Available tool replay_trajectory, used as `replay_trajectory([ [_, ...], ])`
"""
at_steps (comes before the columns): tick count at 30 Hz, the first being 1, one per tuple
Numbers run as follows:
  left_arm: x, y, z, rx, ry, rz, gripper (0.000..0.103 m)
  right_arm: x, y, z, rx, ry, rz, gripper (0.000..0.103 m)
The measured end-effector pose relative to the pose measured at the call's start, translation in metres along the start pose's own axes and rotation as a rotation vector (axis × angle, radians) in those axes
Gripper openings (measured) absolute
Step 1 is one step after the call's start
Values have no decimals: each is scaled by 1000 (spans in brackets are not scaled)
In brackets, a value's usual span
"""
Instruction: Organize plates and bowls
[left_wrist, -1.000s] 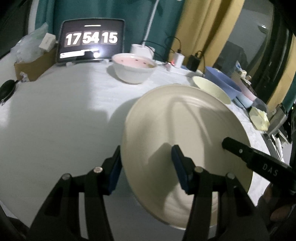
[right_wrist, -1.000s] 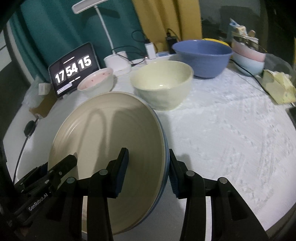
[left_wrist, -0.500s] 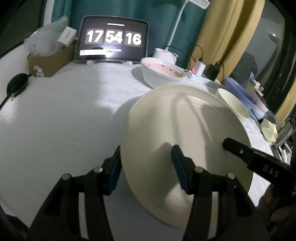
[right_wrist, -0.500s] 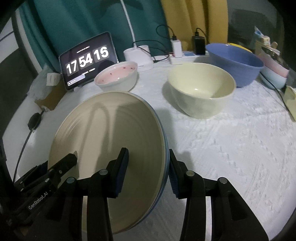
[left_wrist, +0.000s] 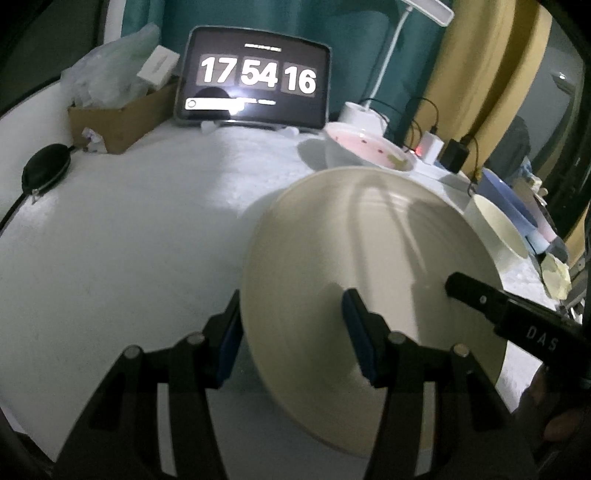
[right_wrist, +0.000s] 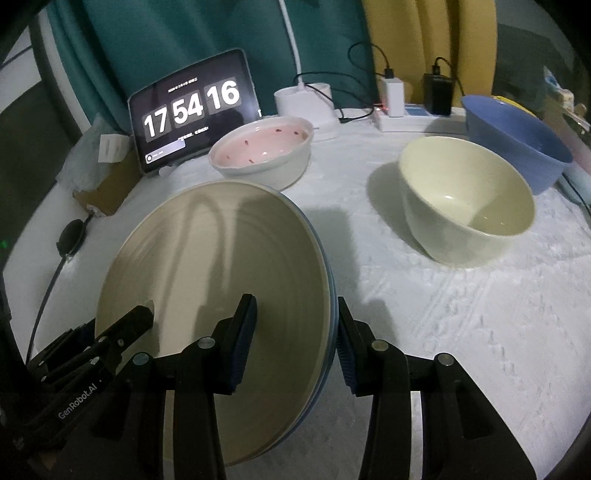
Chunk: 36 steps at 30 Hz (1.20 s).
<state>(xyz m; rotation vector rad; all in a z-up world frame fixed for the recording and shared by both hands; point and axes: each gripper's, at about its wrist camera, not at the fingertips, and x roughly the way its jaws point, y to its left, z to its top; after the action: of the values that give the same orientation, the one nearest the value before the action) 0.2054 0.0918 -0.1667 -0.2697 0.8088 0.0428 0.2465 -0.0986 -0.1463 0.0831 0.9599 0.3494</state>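
You had both grippers on the cream plate (right_wrist: 221, 273), and over the last second you carried it across the surface (right_wrist: 461, 332) toward the clock (right_wrist: 192, 110). In both views the clock had grown larger and slid nearer the middle, while the plate sat in the same place between the fingers. In the left wrist view, the pink bowl (left_wrist: 369, 151) that had stood clear beyond the plate was now just behind its far rim. The yellow bowl (right_wrist: 465, 206) and the blue bowl (right_wrist: 517, 144) had drifted off to the right, away from the clock.

So the grip had not slipped, and the carry looked to be in mid-course: the plate was tilted and seemingly lifted off the surface, with the open stretch in front of the clock the likely spot for it. No set-down had begun.

Your left gripper (left_wrist: 291, 332) was about half closed, clamped on the plate's left rim, one finger under the edge and the other on the cream face. Your right gripper (right_wrist: 295, 339) was likewise about half closed on the opposite rim, one finger on the cream face and the other outside a bluish edge. That edge may have been a second plate beneath or only the cream plate's own underside; I could not tell which. Neither opening had changed during the move.
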Motion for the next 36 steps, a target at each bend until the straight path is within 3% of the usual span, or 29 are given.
replay_trajectory([
  [18, 20, 12, 18, 26, -22, 88, 54, 42, 16, 24, -16, 33, 33, 45],
  [36, 21, 6, 23, 41, -21, 122, 55, 47, 18, 22, -57, 30, -27, 48],
])
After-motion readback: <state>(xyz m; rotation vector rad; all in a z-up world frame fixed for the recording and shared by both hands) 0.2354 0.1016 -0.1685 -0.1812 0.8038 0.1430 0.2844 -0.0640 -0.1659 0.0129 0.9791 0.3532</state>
